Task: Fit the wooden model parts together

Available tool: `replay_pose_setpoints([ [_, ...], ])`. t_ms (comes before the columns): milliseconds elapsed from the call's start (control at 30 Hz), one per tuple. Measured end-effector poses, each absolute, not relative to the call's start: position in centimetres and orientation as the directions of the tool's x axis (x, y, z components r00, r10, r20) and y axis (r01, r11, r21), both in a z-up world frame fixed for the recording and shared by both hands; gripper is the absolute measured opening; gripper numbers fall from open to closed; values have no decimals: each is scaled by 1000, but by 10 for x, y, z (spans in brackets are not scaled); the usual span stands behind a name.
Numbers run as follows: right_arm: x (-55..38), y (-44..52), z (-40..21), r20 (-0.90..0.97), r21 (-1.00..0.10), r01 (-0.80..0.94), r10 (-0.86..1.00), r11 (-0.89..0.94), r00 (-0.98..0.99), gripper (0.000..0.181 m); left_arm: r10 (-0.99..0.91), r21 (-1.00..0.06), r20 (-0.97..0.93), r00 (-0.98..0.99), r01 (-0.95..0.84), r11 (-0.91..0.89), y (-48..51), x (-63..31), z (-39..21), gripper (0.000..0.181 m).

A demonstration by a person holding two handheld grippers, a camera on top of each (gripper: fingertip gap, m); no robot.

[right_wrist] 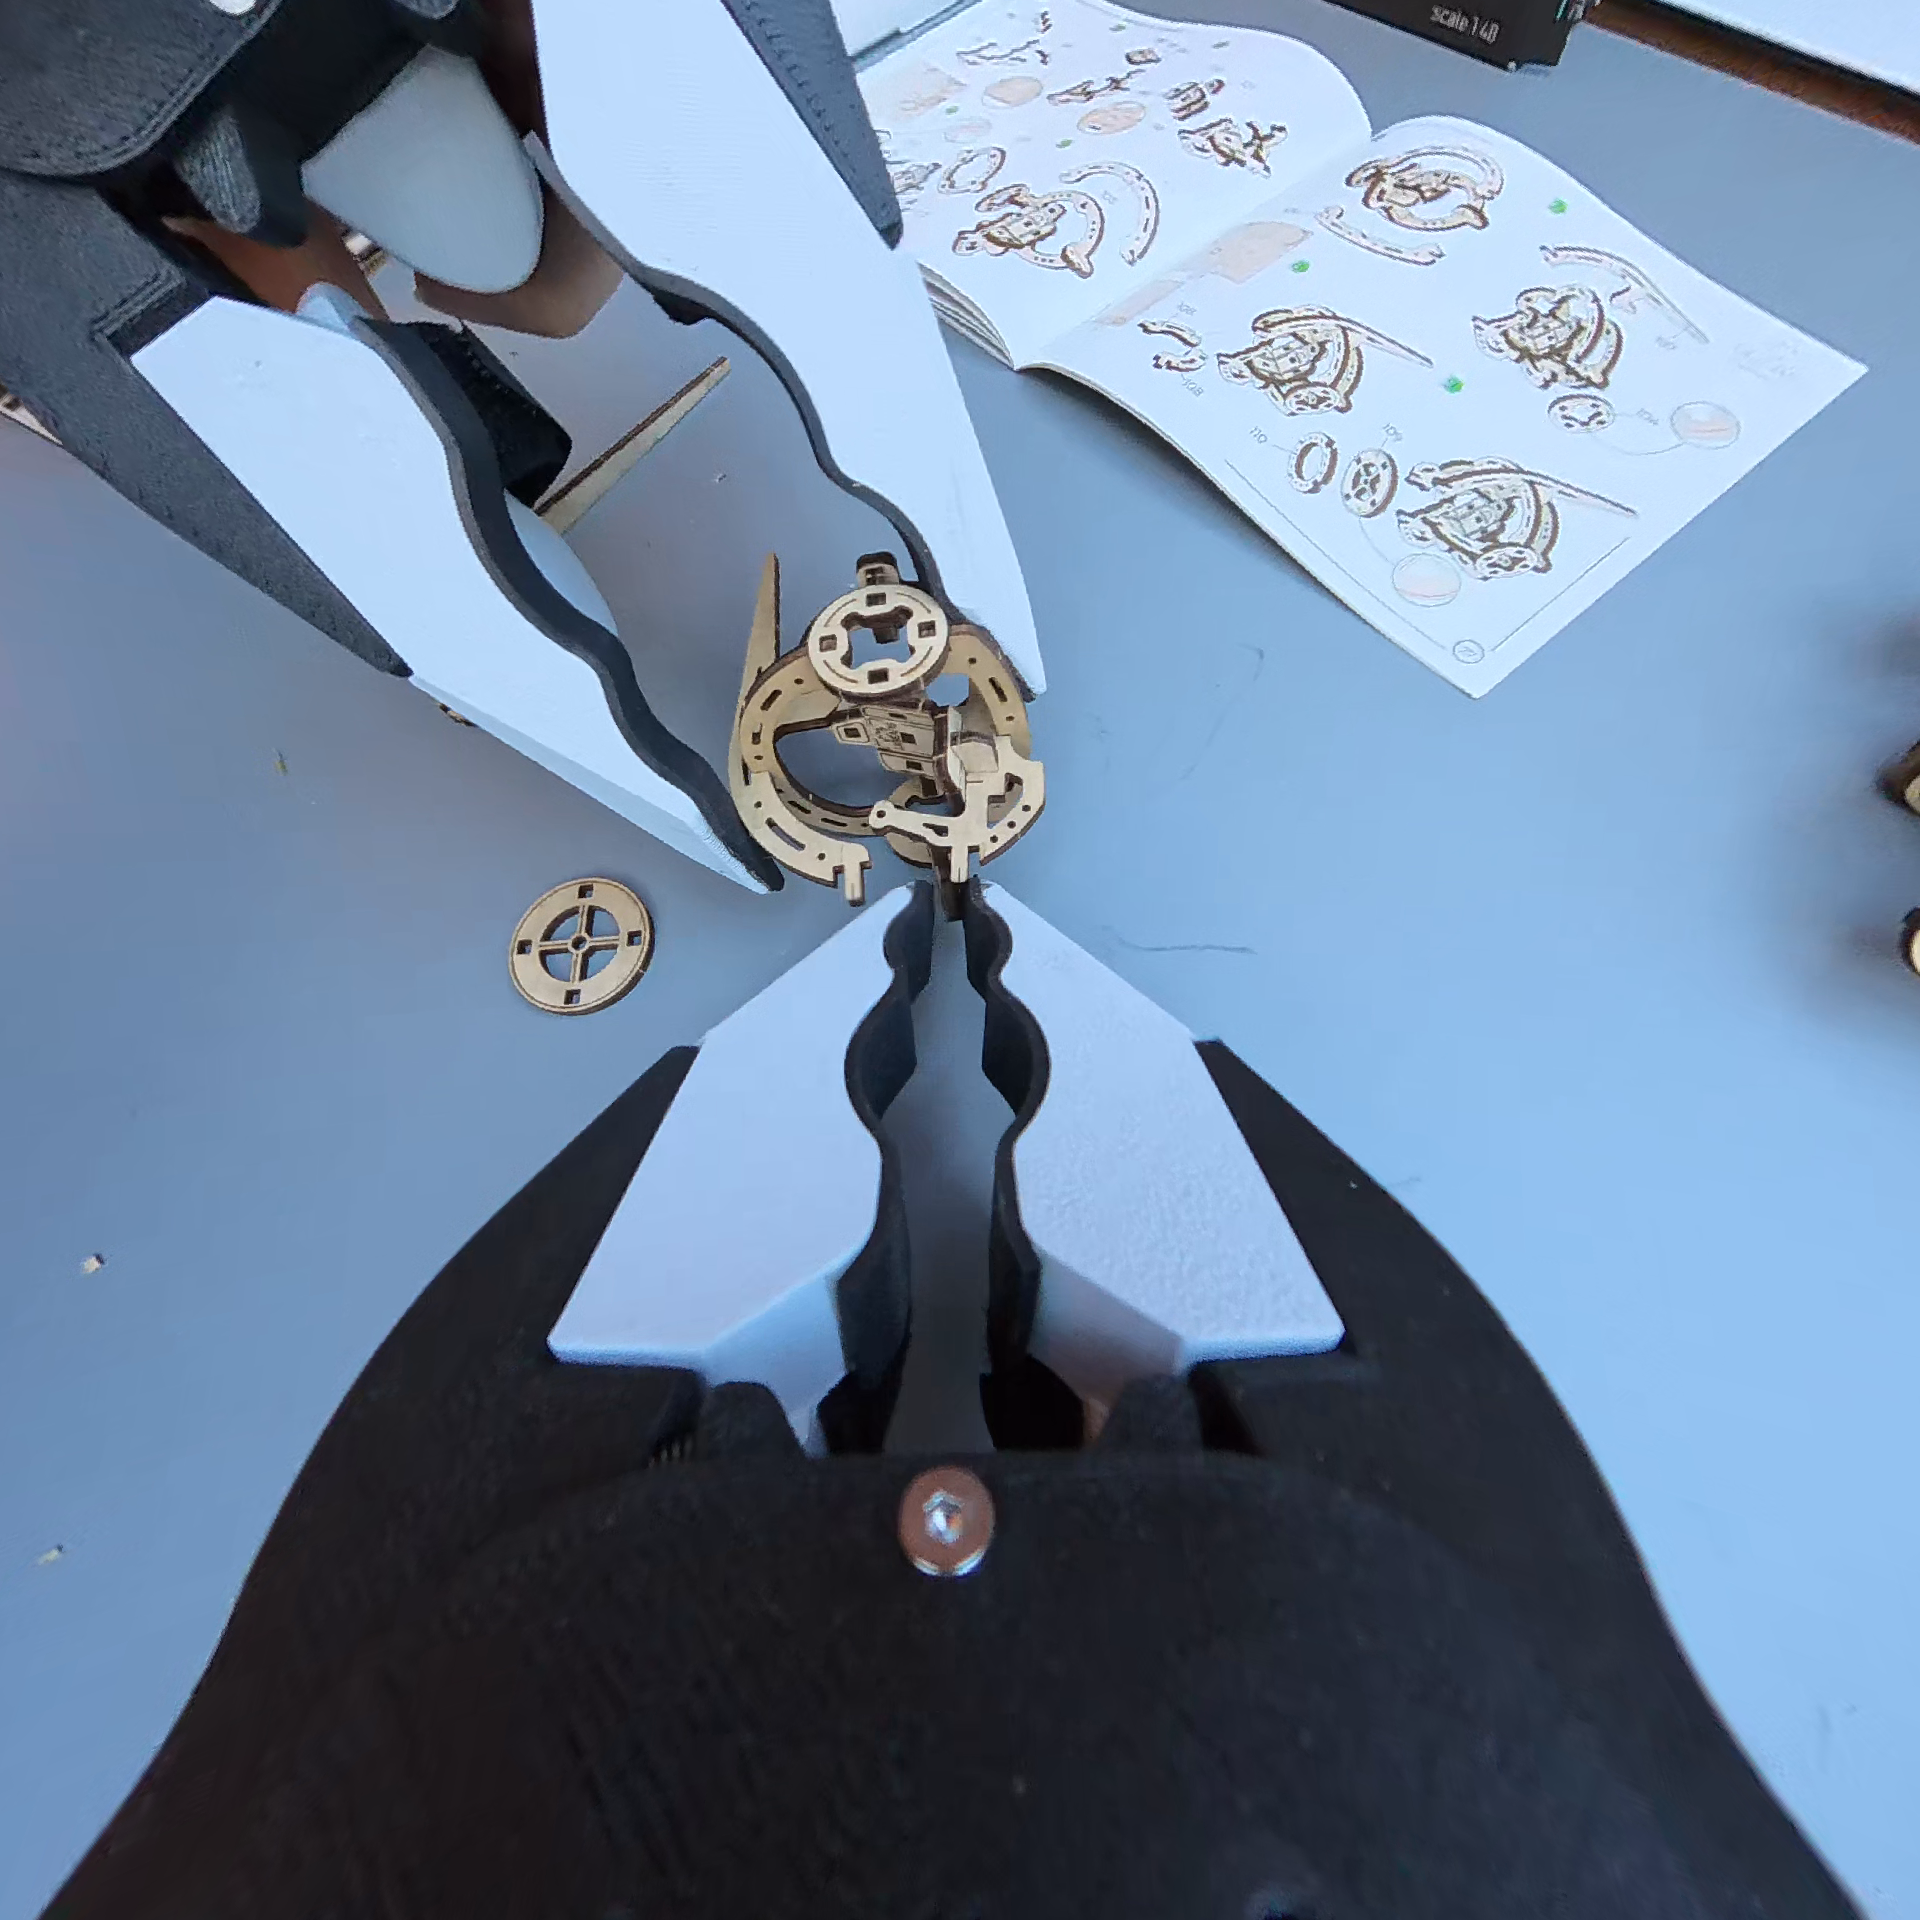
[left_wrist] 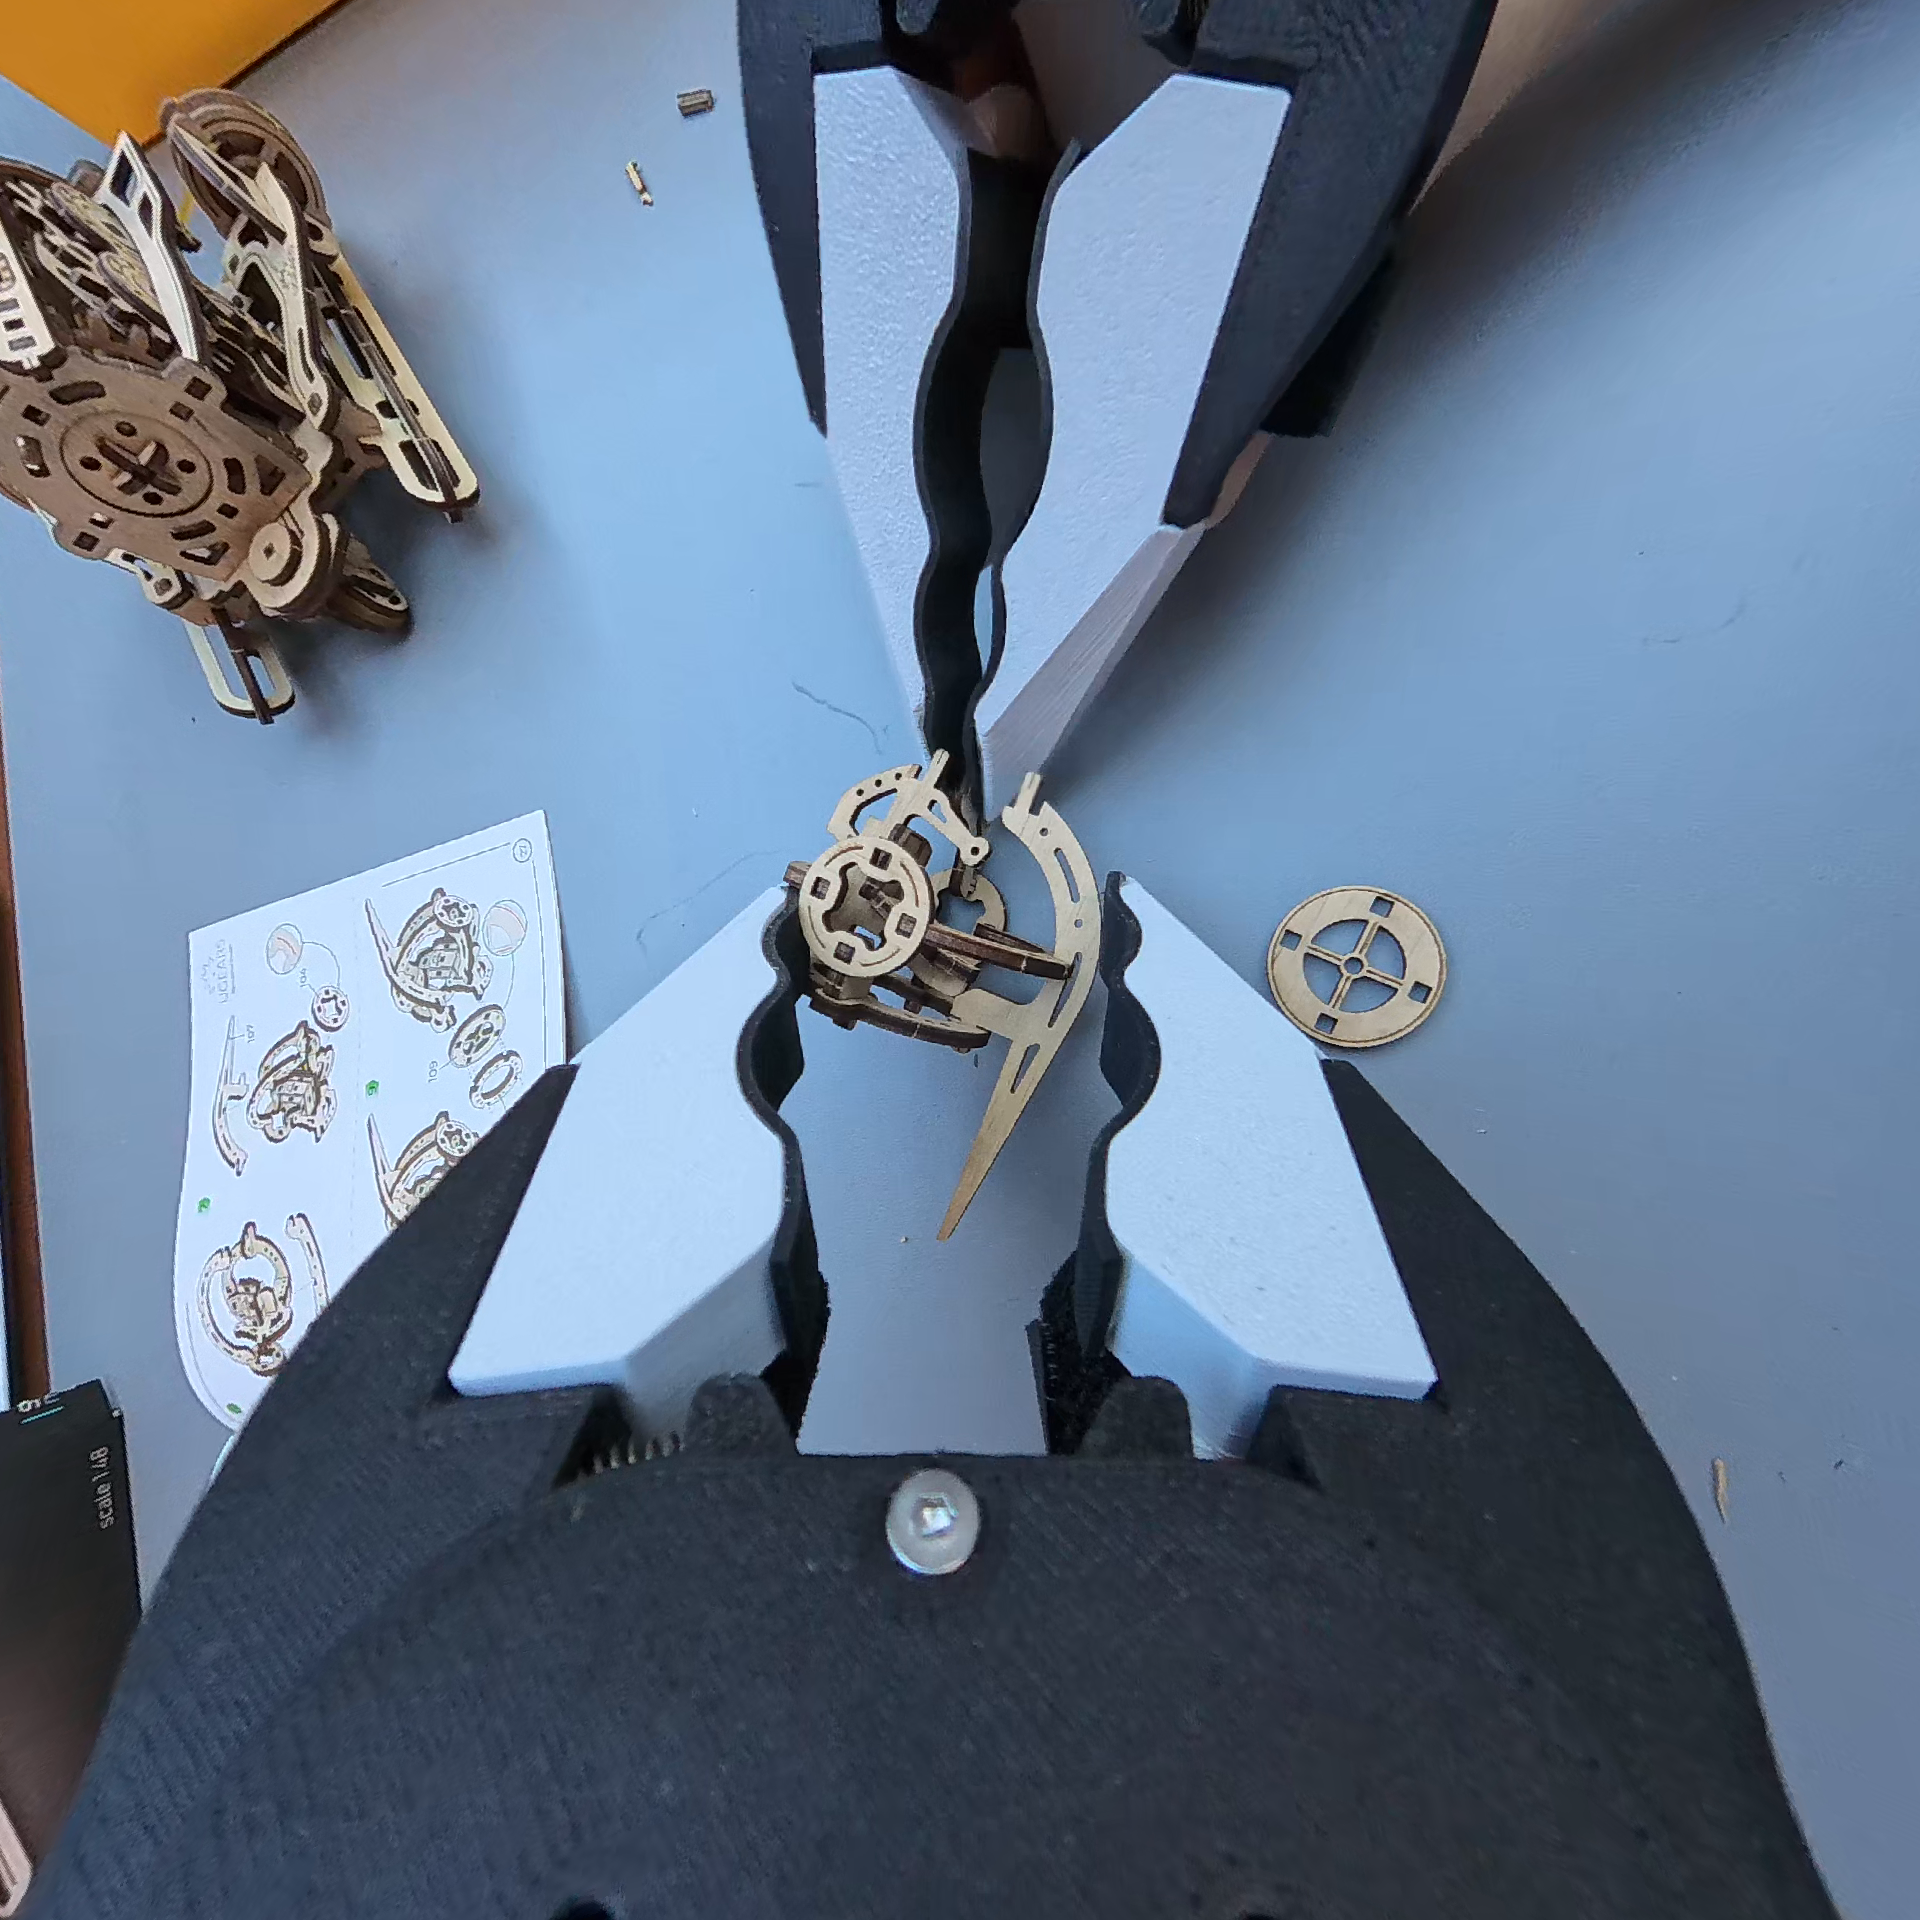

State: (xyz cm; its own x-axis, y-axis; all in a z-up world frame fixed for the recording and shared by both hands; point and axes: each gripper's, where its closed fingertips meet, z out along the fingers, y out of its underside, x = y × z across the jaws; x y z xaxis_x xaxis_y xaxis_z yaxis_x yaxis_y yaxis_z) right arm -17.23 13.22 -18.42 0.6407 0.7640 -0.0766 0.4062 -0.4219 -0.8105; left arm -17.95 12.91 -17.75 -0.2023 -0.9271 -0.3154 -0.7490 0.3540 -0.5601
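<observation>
Above the grey surface (left_wrist: 1558,520), the left hand-held gripper (left_wrist: 940,914) stands spread around the wooden model (left_wrist: 925,935), one finger touching it. The right hand-held gripper (right_wrist: 943,891) pinches the model's tab. Just beside lies a loose wooden disc (left_wrist: 1356,966).

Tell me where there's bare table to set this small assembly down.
Bare grey table lies beyond the loose spoked wooden disc, away from the booklet. Crowded: the instruction booklet and large wooden model fill the opposite side, with the small assembly between both hand-held grippers.
</observation>
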Motion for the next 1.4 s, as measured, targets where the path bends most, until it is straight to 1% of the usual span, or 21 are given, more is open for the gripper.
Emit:
replay_pose_setpoints([
  [33,-172,132,-184,-76,-810,405,761,-424,644,4,-927,-560,-316,-201,-749,353,129,-179,-178,55],
  [133,-172,132,-186,-68,-802,416,758,-428,649,6,-928,-561,-314,-201,-750,352,129,-179,-177,55],
  [600,-174,130,-186,47,-804,477,763,-354,645,2,-926,-562,-321,-199,-747,355,128,-180,-178,55],
  [833,-174,129,-190,1,-790,459,748,-406,664,1,-937,-578,-304,-174,-748,326,129,-178,-178,56],
  [1233,-173,129,-190,70,-787,493,741,-371,668,2,-935,-572,-306,-178,-751,330,129,-178,-178,56],
  [1400,-174,130,-191,103,-781,515,741,-352,663,5,-932,-566,-312,-186,-751,340,129,-178,-178,56],
])
